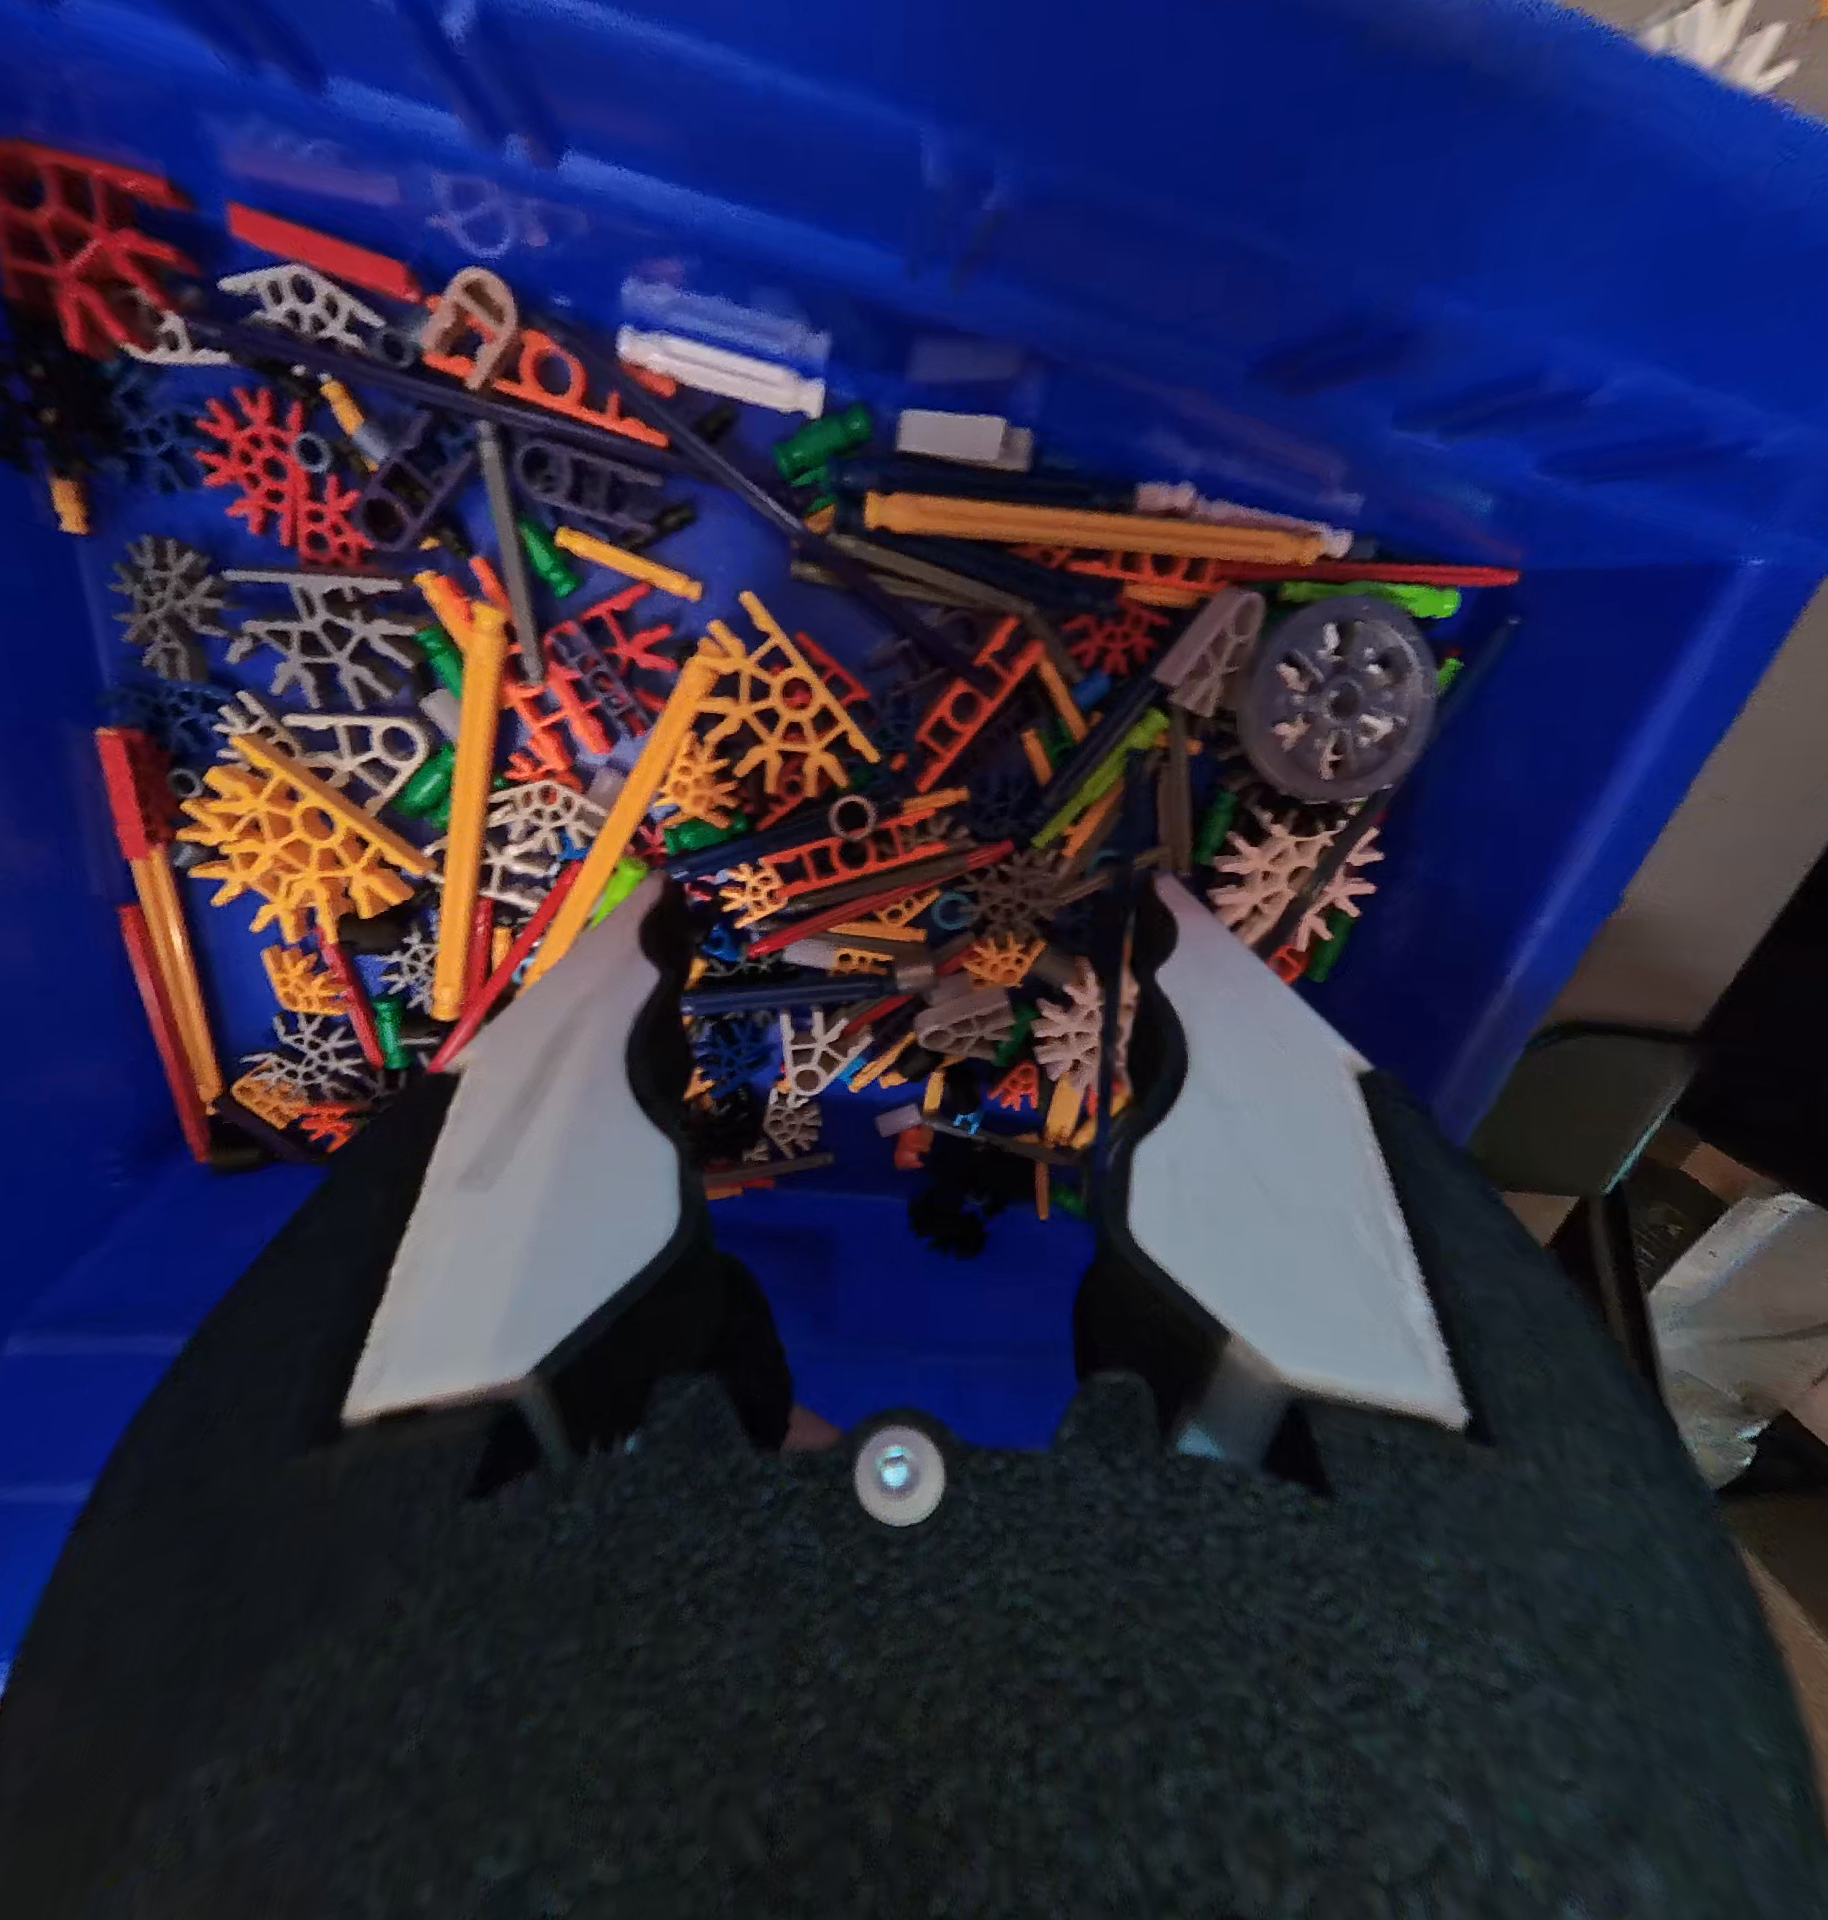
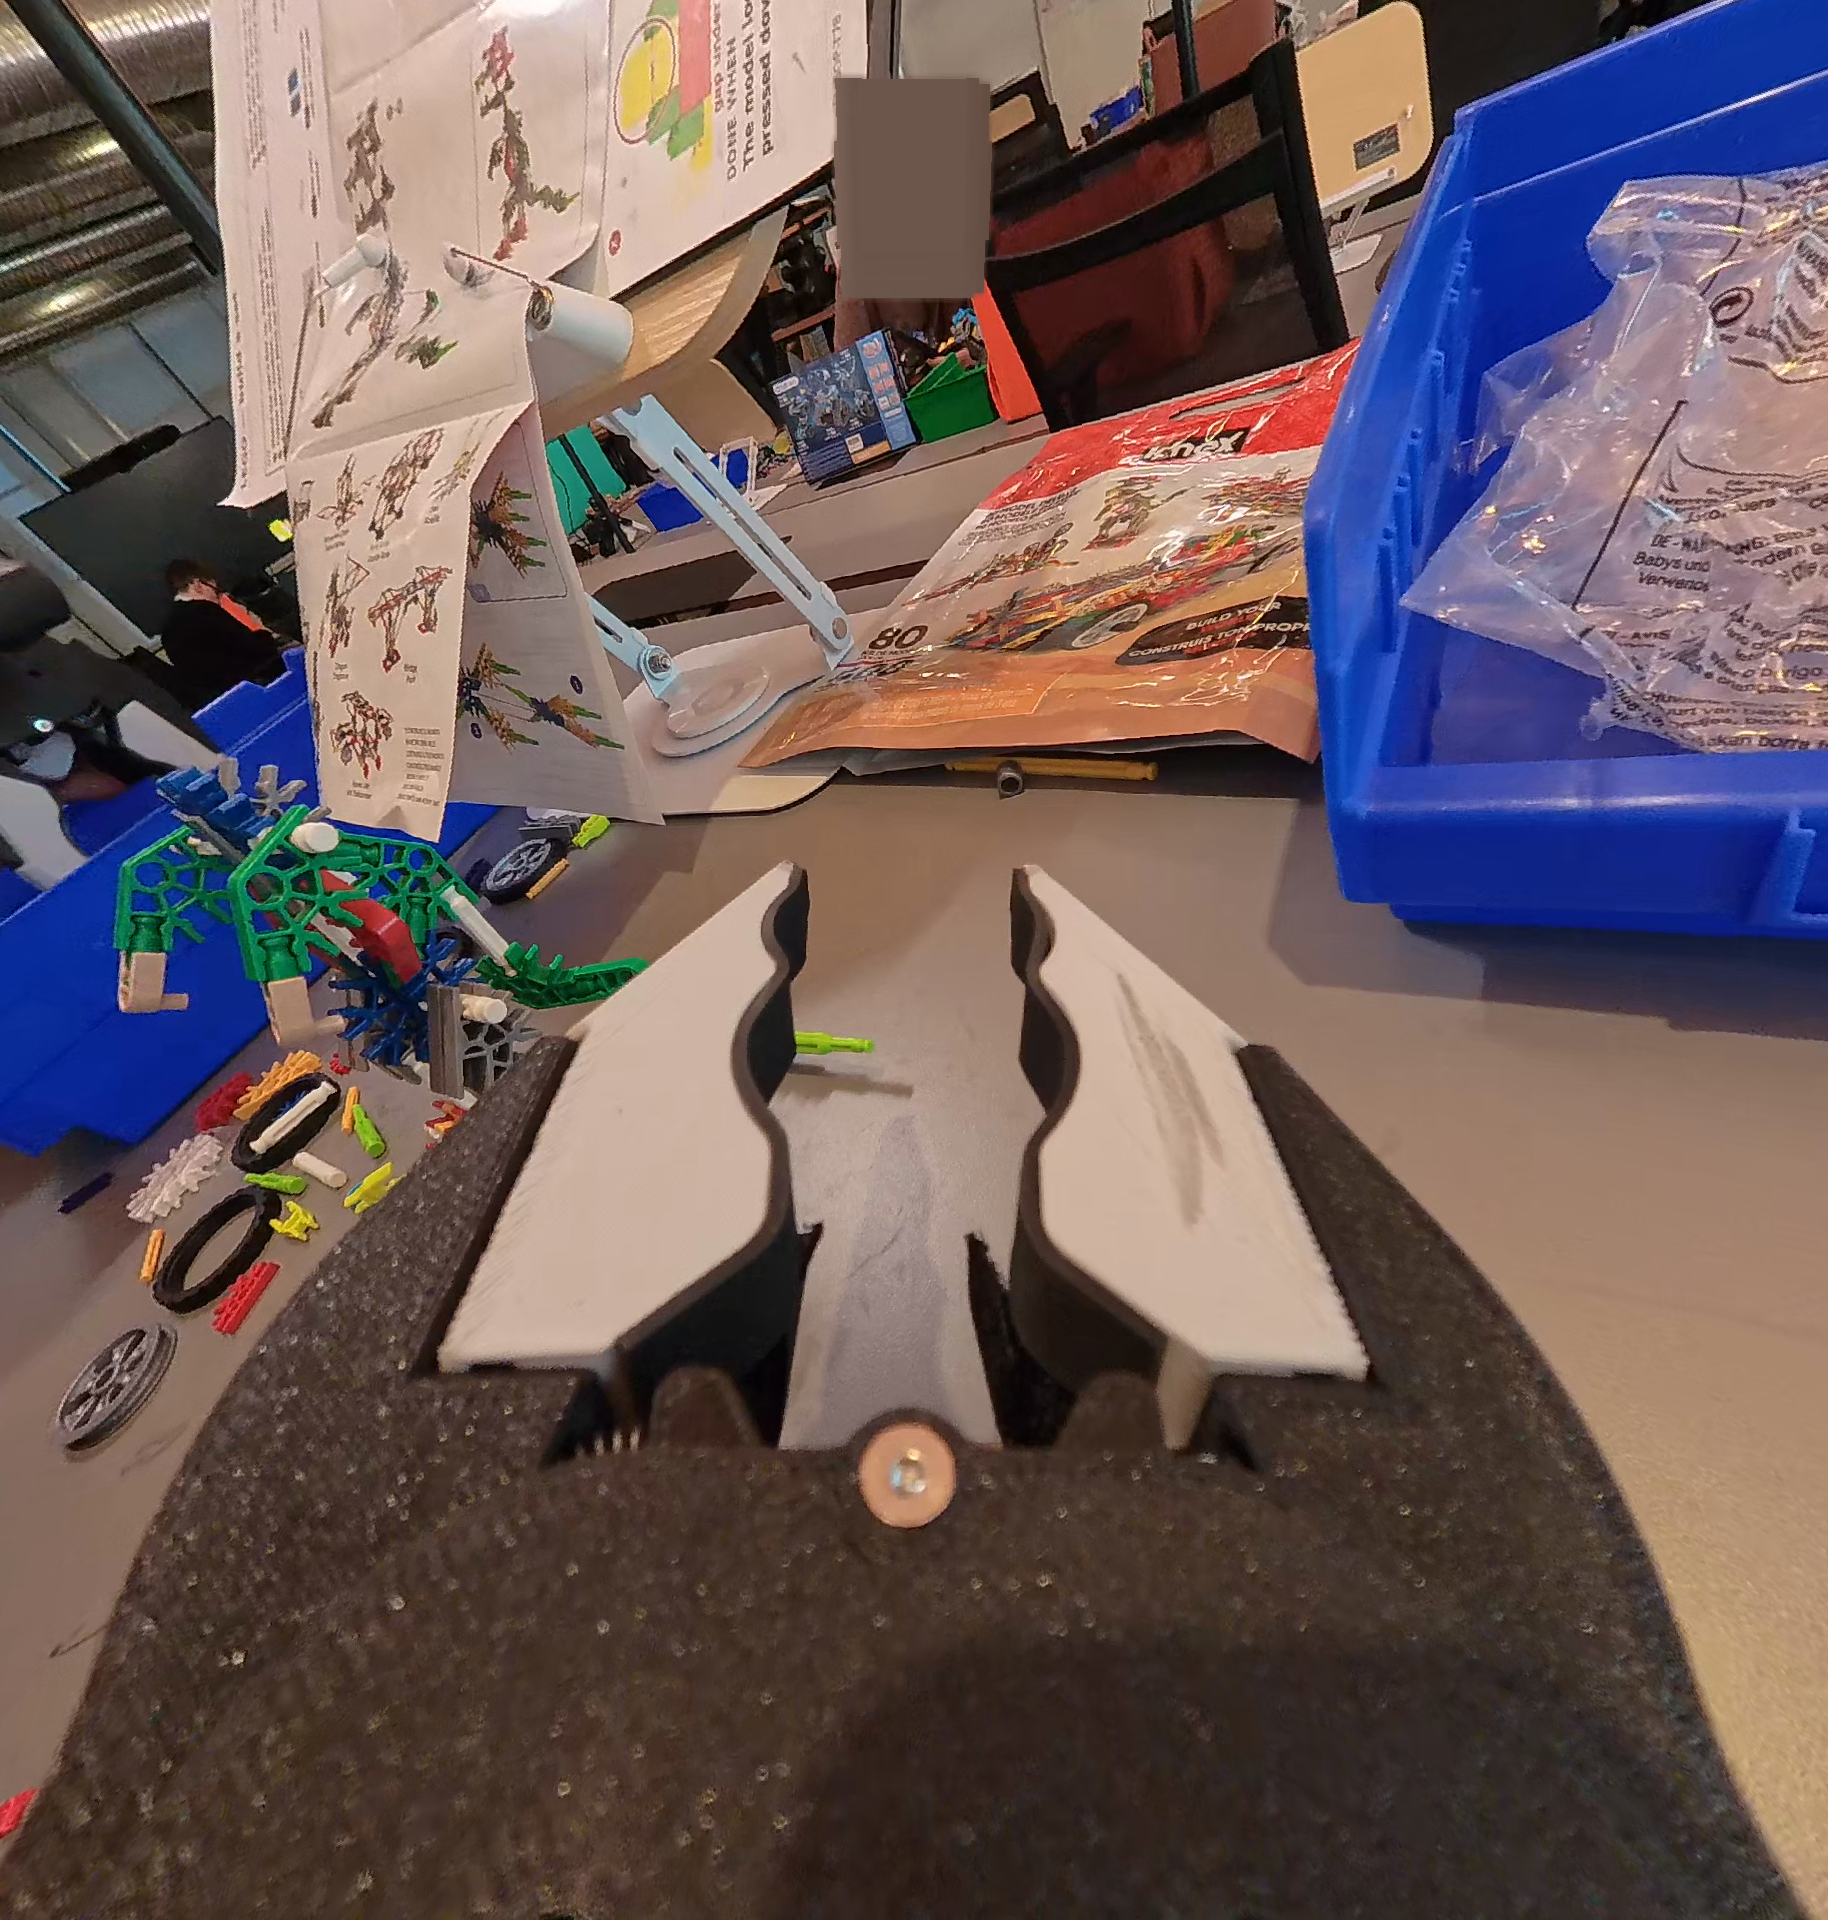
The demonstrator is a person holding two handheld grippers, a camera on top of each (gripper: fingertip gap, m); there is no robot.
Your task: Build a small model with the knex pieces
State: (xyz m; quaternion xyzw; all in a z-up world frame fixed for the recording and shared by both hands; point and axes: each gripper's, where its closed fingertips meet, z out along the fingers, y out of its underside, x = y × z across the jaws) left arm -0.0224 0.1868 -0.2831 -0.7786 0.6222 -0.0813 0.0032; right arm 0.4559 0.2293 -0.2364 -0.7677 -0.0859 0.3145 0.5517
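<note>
My left gripper (image 1: pixel 905 909) is open and empty, hanging over a blue bin (image 1: pixel 1512 343) full of loose construction-toy rods and connectors (image 1: pixel 785 727), with a grey wheel (image 1: pixel 1341 698) at the right of the pile. My right gripper (image 2: pixel 910 883) is open and empty, low over a grey table (image 2: pixel 1512 1195). A small lime green rod (image 2: pixel 835 1043) lies on the table between its fingers. A partly built green, blue and red model (image 2: pixel 318 935) stands to its left, with loose pieces, black tyres (image 2: pixel 214 1247) and a grey wheel (image 2: pixel 115 1387) around it.
A second blue bin (image 2: pixel 1512 831) with clear plastic bags (image 2: pixel 1699 468) stands at the right. An instruction sheet (image 2: pixel 422 416) hangs from a stand (image 2: pixel 702 707). A toy package bag (image 2: pixel 1076 592) lies behind. A yellow rod (image 2: pixel 1055 771) lies by it. Another blue bin (image 2: pixel 37 987) is at left. Left tips to right tips: about 50 cm. To the grey wheel (image 1: pixel 1341 698): left tips about 6 cm, right tips about 45 cm.
</note>
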